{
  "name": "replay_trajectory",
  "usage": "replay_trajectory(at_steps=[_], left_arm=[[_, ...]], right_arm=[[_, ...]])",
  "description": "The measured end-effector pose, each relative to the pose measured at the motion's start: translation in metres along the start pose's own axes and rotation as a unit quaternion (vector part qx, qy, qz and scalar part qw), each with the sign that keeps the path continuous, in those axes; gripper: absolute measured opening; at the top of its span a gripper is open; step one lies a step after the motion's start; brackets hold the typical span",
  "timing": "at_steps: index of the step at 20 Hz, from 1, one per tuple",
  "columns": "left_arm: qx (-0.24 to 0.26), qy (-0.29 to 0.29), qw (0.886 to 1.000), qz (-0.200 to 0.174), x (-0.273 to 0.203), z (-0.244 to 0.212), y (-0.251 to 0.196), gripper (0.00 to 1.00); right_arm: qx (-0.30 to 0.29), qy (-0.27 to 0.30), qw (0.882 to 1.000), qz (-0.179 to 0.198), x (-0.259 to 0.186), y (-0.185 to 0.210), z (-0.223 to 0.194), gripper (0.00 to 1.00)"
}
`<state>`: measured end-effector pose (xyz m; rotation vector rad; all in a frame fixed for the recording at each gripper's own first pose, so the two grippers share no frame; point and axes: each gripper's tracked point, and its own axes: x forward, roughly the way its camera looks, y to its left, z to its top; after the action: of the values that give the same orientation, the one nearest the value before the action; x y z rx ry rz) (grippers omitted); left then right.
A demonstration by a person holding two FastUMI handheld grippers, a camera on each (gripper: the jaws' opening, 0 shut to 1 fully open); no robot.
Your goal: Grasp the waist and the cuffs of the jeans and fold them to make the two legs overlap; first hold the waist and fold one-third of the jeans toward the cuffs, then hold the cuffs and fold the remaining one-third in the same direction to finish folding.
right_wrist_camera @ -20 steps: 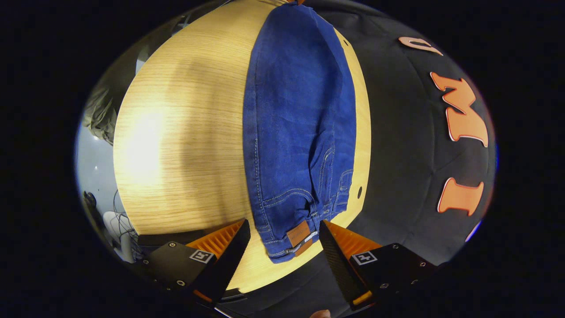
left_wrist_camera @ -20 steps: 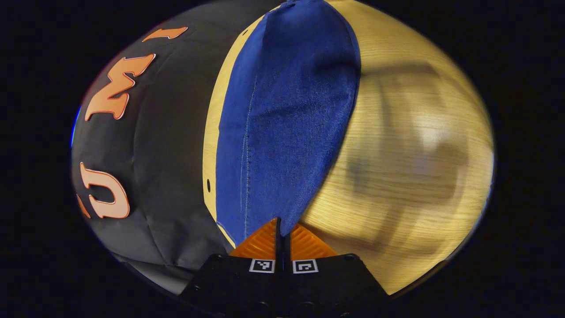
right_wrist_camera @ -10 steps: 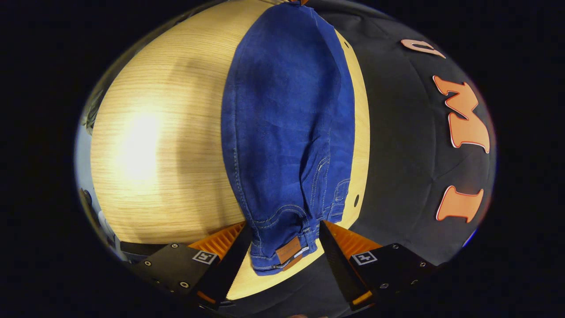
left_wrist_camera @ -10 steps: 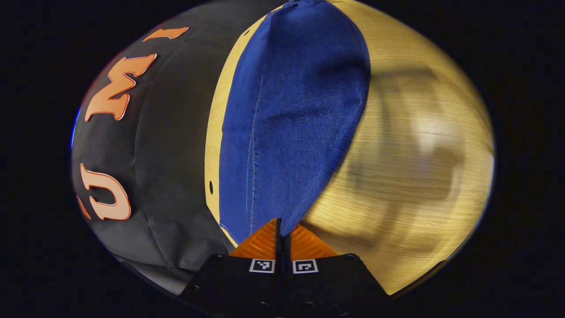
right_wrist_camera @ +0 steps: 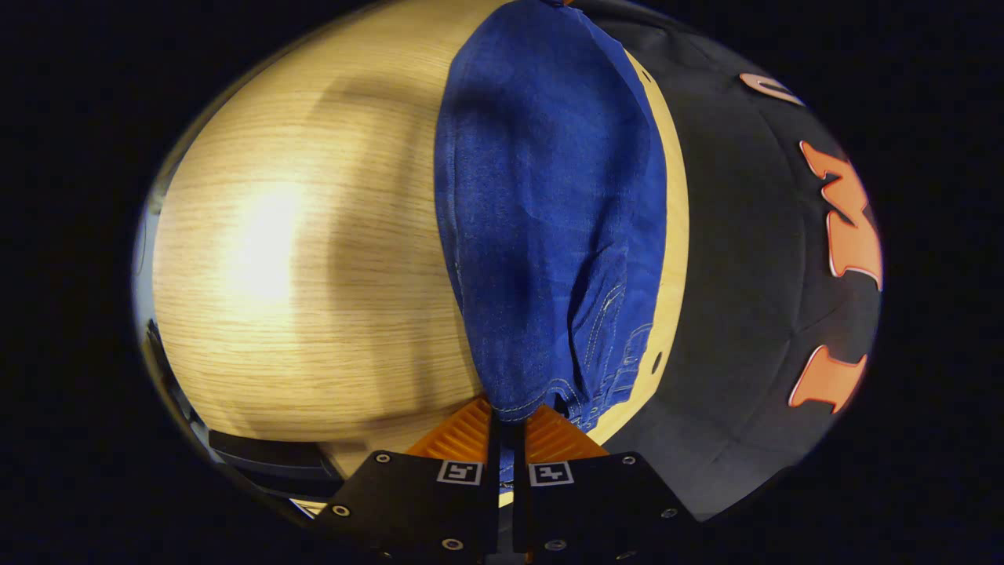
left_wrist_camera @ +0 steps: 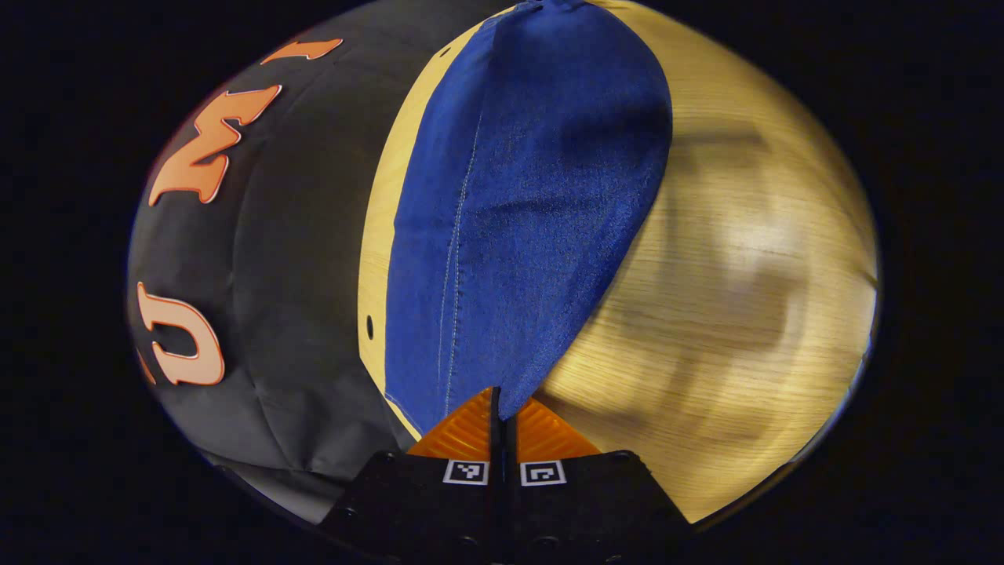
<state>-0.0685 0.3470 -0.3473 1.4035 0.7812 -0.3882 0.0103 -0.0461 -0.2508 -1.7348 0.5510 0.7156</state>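
Pinching the blue denim jeans (left_wrist_camera: 518, 227), your left gripper (left_wrist_camera: 502, 408) shows plain leg; your right gripper (right_wrist_camera: 508, 416) clamps the stitched waist (right_wrist_camera: 549, 384) on the wooden surface (right_wrist_camera: 314, 259).

No legible text, label or number anywhere.

The left gripper (left_wrist_camera: 500, 416) has a broad black body across the near edge of the left gripper view, its two halves meeting at a thin centre seam. Each half carries a small square black-and-white coded marker, and the fingers (left_wrist_camera: 471, 430) are ribbed with fine ridges. The right gripper (right_wrist_camera: 506, 428) is built alike: a black angular housing with round silver screw heads at its corners, two square coded markers side by side, and ridged fingers (right_wrist_camera: 469, 431).
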Motion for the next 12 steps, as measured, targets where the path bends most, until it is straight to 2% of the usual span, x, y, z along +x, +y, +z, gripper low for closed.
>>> replay_trajectory(at_steps=[2,5,7,9,12], left_arm=[[-0.009,-0.002,1.000,-0.006,0.000,0.001,-0.002,0.01],[0.019,0.000,0.999,-0.026,-0.002,0.001,0.001,0.01],[0.005,-0.001,0.999,-0.036,-0.009,0.001,0.011,0.01],[-0.033,0.002,0.997,-0.070,-0.014,0.001,0.012,0.01],[-0.044,0.009,0.991,-0.124,-0.020,0.006,0.012,0.00]], right_arm=[[0.018,-0.001,1.000,0.012,-0.007,-0.003,0.002,0.08],[0.041,-0.002,0.999,0.034,-0.013,-0.009,0.003,0.08],[0.070,-0.004,0.996,0.047,-0.020,-0.019,0.002,0.04],[0.097,-0.008,0.993,0.062,-0.026,-0.028,0.000,0.04],[0.123,-0.026,0.986,0.107,-0.041,-0.037,0.004,0.04]])
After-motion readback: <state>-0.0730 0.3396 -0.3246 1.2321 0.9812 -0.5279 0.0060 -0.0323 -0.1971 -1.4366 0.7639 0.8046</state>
